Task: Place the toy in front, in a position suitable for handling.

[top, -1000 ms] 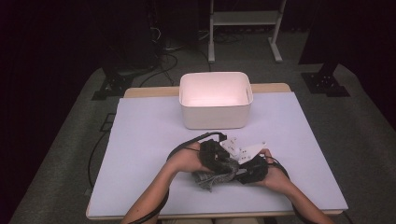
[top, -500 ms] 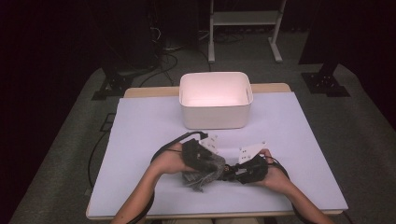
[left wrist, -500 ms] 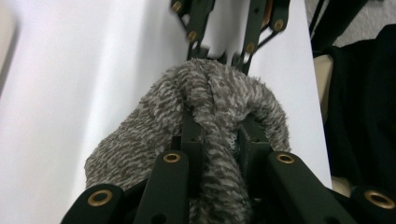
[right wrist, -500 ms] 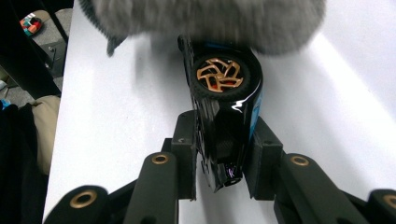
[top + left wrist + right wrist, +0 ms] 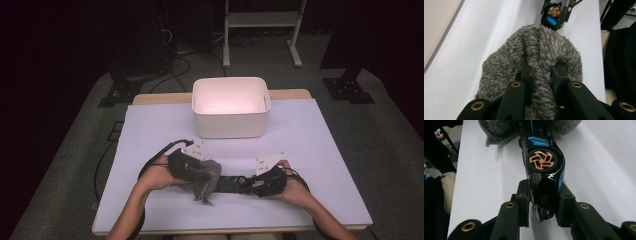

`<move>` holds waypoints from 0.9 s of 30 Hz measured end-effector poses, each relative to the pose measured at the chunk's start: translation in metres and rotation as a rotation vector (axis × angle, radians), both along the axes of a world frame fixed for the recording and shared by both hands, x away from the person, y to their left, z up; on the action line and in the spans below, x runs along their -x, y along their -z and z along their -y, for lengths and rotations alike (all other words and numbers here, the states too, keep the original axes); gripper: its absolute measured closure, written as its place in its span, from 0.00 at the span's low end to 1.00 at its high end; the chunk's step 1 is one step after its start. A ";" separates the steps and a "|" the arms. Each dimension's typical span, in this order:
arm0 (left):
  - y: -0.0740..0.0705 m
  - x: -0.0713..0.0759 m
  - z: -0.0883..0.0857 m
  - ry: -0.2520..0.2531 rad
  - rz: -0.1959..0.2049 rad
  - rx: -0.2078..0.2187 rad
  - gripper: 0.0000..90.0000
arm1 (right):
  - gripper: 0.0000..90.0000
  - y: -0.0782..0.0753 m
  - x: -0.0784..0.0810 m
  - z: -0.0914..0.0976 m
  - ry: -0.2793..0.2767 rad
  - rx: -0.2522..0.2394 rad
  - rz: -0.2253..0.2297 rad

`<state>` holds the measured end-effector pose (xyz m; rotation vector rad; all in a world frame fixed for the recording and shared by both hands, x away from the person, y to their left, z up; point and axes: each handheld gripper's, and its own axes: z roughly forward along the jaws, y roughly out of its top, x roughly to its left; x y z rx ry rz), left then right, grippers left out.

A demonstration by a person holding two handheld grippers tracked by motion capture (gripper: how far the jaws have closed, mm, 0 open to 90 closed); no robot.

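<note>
**Two grippers, one toy car, one cloth**

Two hand-held grippers meet at the table's (image 5: 150,130) near edge, toward 6 o'clock in the high view. Left gripper (image 5: 196,172): jaws clamped on a fold of grey cloth (image 5: 534,57), which bunches up between and over them in the left gripper view. Right gripper (image 5: 254,183): jaws pressed against both sides of a black toy car (image 5: 544,167) with blue trim and a gold wheel, seen in the right gripper view. Car lies between the two grippers, its far end under the cloth. White bin (image 5: 231,107) stands at 12 o'clock from the car, well apart, near the table's far edge.
</note>
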<state>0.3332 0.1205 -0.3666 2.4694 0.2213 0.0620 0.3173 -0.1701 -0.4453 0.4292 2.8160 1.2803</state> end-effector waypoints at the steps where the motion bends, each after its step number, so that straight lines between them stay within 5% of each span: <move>1: 0.000 0.000 -0.003 -0.005 0.001 0.000 0.85 | 0.75 0.000 0.000 0.000 0.001 -0.001 -0.001; 4: 0.003 0.001 -0.010 -0.022 -0.009 0.001 0.85 | 0.74 0.000 -0.002 0.000 0.001 -0.011 -0.030; 8: 0.010 0.001 -0.013 -0.031 -0.019 0.005 0.85 | 0.64 -0.004 -0.001 -0.002 0.014 -0.022 -0.012; 14: 0.015 0.000 -0.006 -0.019 -0.027 0.016 0.85 | 0.64 -0.011 -0.002 -0.009 0.006 -0.025 0.012; 21: 0.015 0.000 -0.005 -0.025 -0.030 0.021 0.85 | 0.62 -0.020 -0.005 -0.021 -0.024 0.011 0.031; 27: 0.015 0.001 -0.003 -0.022 -0.026 0.028 0.85 | 0.65 -0.027 -0.011 -0.044 -0.075 0.089 0.045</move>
